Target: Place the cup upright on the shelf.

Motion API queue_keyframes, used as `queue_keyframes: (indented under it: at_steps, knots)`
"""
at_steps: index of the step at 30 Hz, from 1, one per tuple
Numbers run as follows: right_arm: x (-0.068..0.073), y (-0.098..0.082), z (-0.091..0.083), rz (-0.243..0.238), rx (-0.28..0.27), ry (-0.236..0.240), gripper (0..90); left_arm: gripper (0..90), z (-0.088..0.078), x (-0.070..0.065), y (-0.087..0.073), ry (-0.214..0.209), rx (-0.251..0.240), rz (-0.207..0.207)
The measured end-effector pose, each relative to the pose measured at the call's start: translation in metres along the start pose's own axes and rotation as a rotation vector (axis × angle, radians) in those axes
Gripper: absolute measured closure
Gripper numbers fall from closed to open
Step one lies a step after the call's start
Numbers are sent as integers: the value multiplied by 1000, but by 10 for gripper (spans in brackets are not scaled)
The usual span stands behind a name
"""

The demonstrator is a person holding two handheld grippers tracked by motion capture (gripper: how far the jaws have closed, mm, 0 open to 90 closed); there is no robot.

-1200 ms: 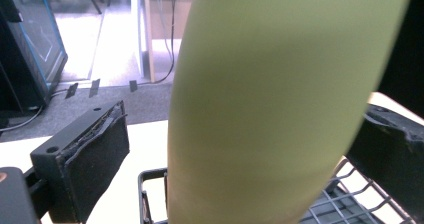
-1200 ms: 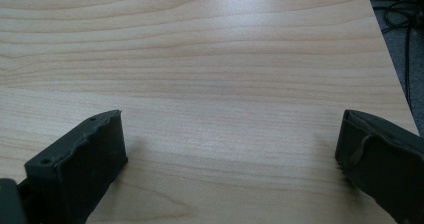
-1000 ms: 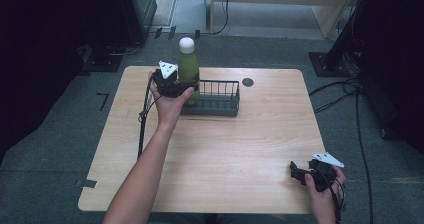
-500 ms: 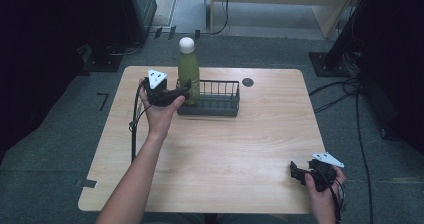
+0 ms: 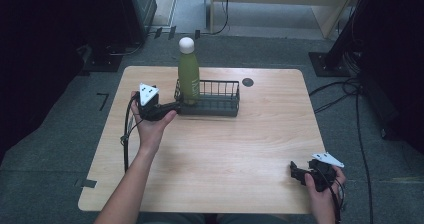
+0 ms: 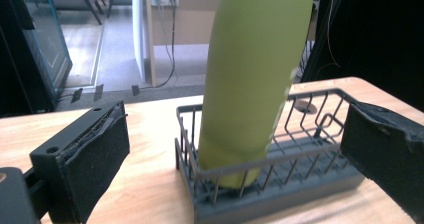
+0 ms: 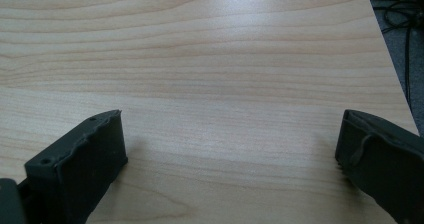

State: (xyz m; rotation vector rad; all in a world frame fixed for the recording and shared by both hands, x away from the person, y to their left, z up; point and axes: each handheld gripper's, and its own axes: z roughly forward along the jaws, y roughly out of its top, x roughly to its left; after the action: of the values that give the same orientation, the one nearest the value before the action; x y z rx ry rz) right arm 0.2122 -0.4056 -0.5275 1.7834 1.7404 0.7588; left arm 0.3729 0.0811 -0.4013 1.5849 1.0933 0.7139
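one green bottle (image 5: 188,73), one wire basket (image 5: 215,105), one table (image 5: 225,149), two grippers: left (image 5: 172,105), right (image 5: 294,172); perhaps one grommet (image 5: 247,82), far right.

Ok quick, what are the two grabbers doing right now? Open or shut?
Left gripper: open, empty, jaws spread on either side of the green bottle in the wire basket.
Right gripper: open, empty, over the table.

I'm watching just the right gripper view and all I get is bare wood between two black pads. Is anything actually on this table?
Observer: Yes, a green bottle stands upright in the left end of a dark wire basket.
Operator: Is the other claw holding it?
Observer: No, the left claw sits open just left of the basket, its pads apart from the bottle.
Operator: What tops the bottle?
Observer: A white round cap.
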Motion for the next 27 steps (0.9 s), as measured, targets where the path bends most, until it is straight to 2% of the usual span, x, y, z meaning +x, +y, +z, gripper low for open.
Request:
queue_keyframes:
  at_steps: [5,8,10,18,24,27]
  knots:
    - [0,0,0,-1,0,0,0,0,-8,1,-12,-5,17,27]
    - [0,0,0,-1,0,0,0,0,-13,2,-19,-8,23,27]
    - [0,0,0,-1,0,0,0,0,-18,2,-25,3,29,43]
    - [0,0,0,-1,0,0,0,0,-29,9,-41,16,45,38]
    - [0,0,0,-1,0,0,0,0,-41,22,-58,34,82,31]
    - [0,0,0,0,0,0,0,0,-45,26,-62,37,90,24]
